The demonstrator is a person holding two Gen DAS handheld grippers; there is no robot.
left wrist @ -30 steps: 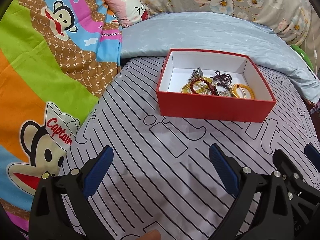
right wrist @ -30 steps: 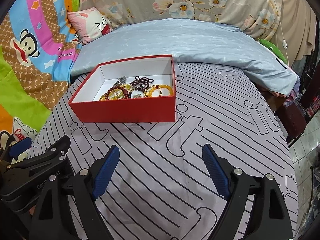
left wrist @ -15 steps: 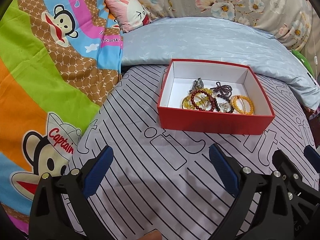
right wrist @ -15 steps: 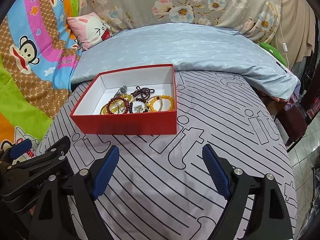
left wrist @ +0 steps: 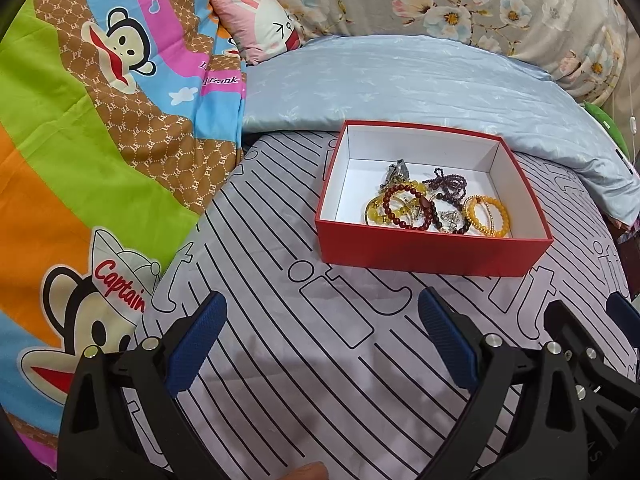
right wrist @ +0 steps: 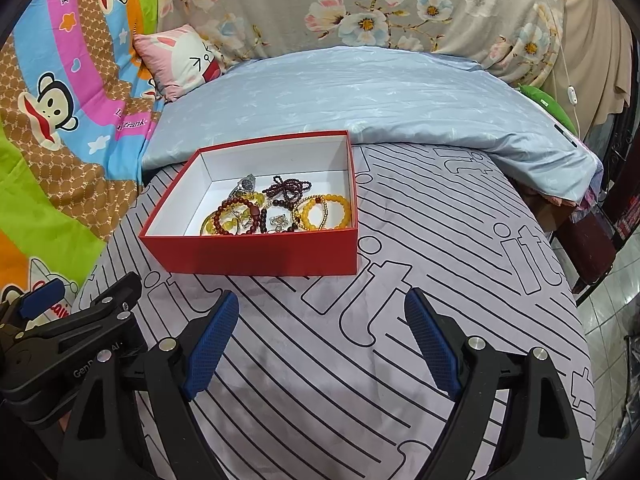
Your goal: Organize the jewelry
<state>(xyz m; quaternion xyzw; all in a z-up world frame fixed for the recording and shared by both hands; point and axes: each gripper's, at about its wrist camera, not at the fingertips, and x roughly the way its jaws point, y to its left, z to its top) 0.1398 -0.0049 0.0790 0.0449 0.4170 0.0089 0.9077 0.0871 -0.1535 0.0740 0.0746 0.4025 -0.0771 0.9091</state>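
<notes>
Red cardboard box (left wrist: 432,250) sits toward the far end of the striped bed sheet (left wrist: 320,360), its back edge close to the pale blue quilt (left wrist: 400,84), and all the jewelry lies inside it, heaped against the front right corner. Both tools hover short of the box over bare sheet: the left gripper (left wrist: 322,340) and the right gripper (right wrist: 320,338) each have their blue fingers spread wide with nothing between them. The main risk is the tangle: the red bead bracelet (left wrist: 404,210) overlaps the yellow bead bracelet (left wrist: 488,216), the dark bead strand (left wrist: 450,186) and the silver watch (right wrist: 244,186), so closing on one piece would likely drag its neighbours up with it. On soft bedding the light box could also tip or slide if a finger catches its wall.
</notes>
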